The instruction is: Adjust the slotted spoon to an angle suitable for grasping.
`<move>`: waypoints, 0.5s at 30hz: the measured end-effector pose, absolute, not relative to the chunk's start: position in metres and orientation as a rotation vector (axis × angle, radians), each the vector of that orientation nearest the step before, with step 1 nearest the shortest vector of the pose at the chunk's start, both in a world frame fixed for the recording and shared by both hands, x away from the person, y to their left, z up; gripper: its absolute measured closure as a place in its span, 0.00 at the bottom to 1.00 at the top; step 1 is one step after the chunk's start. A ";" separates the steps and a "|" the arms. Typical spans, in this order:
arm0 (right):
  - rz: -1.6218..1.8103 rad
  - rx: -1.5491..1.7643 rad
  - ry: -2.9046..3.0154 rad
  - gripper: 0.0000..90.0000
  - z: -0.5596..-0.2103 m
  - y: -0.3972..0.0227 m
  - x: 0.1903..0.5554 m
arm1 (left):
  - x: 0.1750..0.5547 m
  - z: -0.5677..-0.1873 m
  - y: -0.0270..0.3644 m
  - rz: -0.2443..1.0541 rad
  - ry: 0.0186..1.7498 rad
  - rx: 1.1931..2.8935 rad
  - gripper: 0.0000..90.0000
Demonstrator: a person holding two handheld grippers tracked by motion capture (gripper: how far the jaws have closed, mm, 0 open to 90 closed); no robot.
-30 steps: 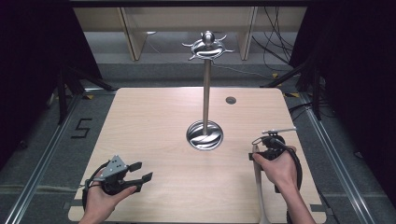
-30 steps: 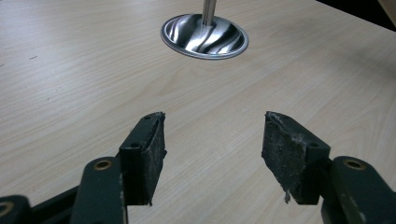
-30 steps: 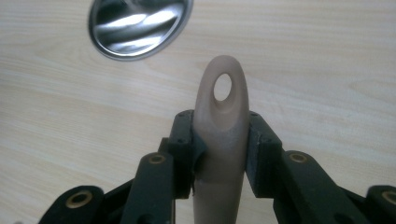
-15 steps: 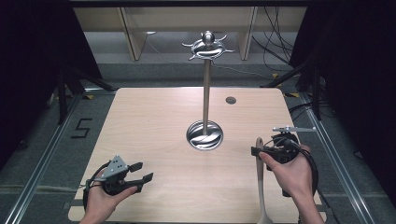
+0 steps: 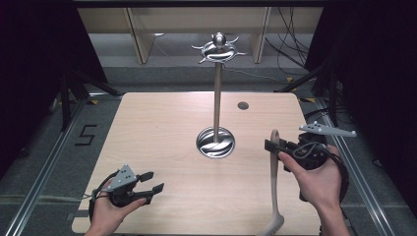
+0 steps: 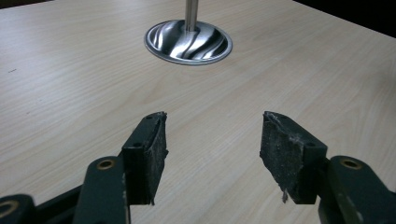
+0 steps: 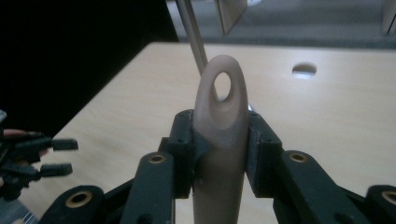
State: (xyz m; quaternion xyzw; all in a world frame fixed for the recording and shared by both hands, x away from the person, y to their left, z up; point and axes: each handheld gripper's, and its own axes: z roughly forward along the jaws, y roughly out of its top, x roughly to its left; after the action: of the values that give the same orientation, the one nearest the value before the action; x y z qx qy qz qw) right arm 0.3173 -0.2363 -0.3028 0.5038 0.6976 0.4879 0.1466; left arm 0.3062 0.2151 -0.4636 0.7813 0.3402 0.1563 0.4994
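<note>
In the high view, the right gripper (image 5: 271, 145) at lower right clamps a beige utensil handle (image 5: 273, 187) that hangs down to the bottom edge; the left gripper (image 5: 152, 182) sits at lower left with jaws parted and empty; the metal hook stand (image 5: 216, 98) rises at centre; in the left gripper view, wide jaws frame bare table (image 6: 70, 70) below the stand's base (image 6: 188, 41) at top; in the right gripper view, the jaws pinch the handle (image 7: 220, 135) just under its hanging hole, centre frame.

One mark can be read — a black numeral "5" (image 5: 86, 135) on the grey floor (image 5: 49, 147), just left of the worktop (image 5: 162, 128) in the high view. Nothing else carries legible writing, label or brand.
</note>
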 end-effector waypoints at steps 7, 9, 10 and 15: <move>1.481 1.275 1.915 0.76 -0.289 -0.235 0.318 | 0.305 -0.462 0.212 0.378 0.811 1.896 0.46; 1.506 1.218 1.912 0.76 -0.286 -0.234 0.318 | 0.305 -0.461 0.212 0.377 0.816 1.889 0.46; 1.521 1.192 1.911 0.76 -0.285 -0.233 0.319 | 0.305 -0.461 0.212 0.377 0.816 1.889 0.46; 1.552 1.113 1.895 0.76 -0.282 -0.228 0.325 | 0.305 -0.460 0.212 0.384 0.803 1.880 0.47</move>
State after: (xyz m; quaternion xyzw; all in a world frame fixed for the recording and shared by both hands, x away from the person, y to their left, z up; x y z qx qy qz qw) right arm 0.3254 -0.2276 -0.2819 0.4031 0.6865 0.5623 0.2236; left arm 0.3055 0.2119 -0.4595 0.7796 0.3328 0.1592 0.5061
